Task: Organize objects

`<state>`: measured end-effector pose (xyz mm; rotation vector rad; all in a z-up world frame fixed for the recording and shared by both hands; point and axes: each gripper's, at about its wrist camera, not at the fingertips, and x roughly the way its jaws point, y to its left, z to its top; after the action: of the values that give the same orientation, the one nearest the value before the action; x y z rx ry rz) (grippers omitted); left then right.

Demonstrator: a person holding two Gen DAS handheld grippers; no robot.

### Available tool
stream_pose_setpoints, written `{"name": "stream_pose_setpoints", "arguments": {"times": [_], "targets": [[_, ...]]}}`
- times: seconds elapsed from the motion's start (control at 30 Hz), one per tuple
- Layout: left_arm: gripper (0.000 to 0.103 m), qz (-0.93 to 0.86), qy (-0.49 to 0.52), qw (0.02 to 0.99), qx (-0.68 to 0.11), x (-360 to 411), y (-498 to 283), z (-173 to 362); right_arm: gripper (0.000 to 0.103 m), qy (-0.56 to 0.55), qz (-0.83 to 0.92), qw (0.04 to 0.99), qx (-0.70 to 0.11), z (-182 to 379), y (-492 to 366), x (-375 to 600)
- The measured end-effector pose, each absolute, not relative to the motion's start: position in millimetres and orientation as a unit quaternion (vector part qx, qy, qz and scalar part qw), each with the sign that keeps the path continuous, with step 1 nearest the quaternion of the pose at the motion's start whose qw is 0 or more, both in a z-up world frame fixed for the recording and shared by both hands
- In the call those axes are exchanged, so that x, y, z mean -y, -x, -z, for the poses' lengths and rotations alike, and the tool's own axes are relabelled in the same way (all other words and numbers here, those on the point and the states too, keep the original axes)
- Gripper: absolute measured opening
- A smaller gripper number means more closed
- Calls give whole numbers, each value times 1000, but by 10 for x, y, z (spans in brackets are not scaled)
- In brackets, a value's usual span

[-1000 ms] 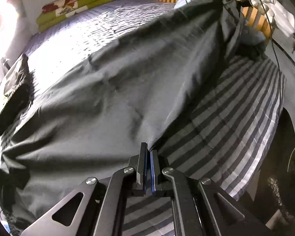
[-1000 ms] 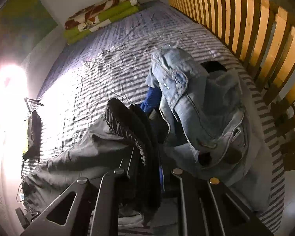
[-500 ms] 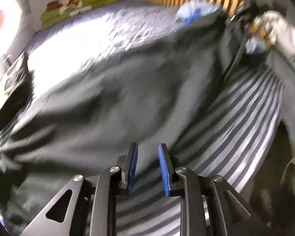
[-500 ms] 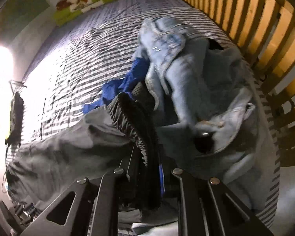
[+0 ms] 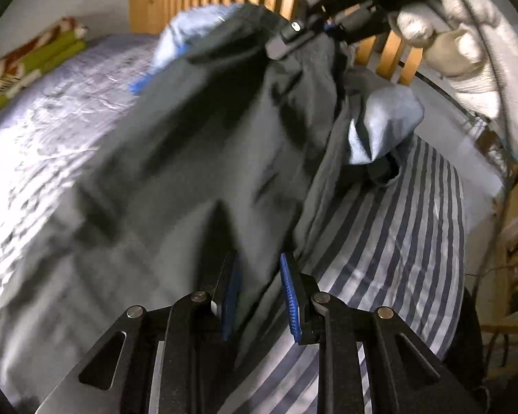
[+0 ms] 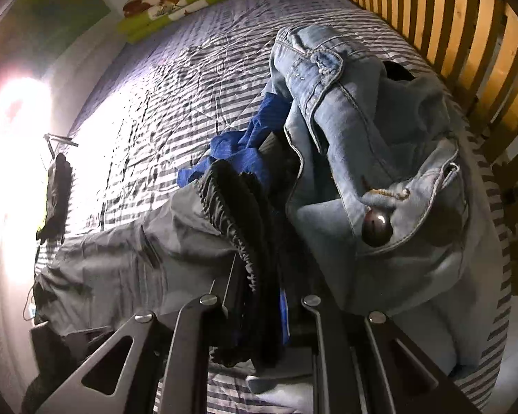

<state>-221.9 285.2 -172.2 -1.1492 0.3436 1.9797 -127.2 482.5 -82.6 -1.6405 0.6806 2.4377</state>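
Dark grey trousers [image 5: 176,158] lie stretched across the striped bed. My left gripper [image 5: 259,293] is open over their near edge, with grey cloth lying between its blue pads [image 5: 288,293]. My right gripper [image 6: 259,276] is shut on the trousers' black elastic waistband [image 6: 238,214] and holds it raised; it also shows in the left wrist view [image 5: 314,31], top right, in a white-gloved hand. Light blue jeans [image 6: 380,145] and a blue garment [image 6: 245,151] lie bunched just beyond the waistband.
A wooden slatted bed rail [image 6: 449,27] runs along the right side. Folded green and red-patterned bedding [image 6: 190,0] sits at the far end. A small black item [image 6: 55,200] lies by the bed's left edge. Bright glare at the left washes out that side.
My left gripper was shut on the trousers' edge and has opened. It has moved toward the right gripper. The right gripper still holds the waistband and has shifted slightly.
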Motion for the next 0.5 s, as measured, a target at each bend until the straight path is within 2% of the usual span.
{"name": "stream_pose_setpoints", "arguments": {"times": [0.07,0.2,0.27,0.3,0.33,0.5], "targets": [[33,-776,456,412,-141,-3027,2278,1826,15,545,-804,56,-231,875,1282,-4894],[34,-774,458,407,-157,-3181,2348,1938,21,546,-801,54,-240,975,1298,-5000],[34,-770,465,411,-148,-3187,2381,1969,32,551,-799,57,-233,995,1284,-5001],[33,-769,467,410,-146,-3192,2393,1985,43,554,-799,61,-225,992,1269,-4991],[33,-769,468,410,-148,-3204,2399,1996,48,557,-800,64,-215,983,1244,-4971],[34,-776,465,402,-143,-3051,2374,1980,48,569,-795,44,-205,964,1132,-4843]]}}
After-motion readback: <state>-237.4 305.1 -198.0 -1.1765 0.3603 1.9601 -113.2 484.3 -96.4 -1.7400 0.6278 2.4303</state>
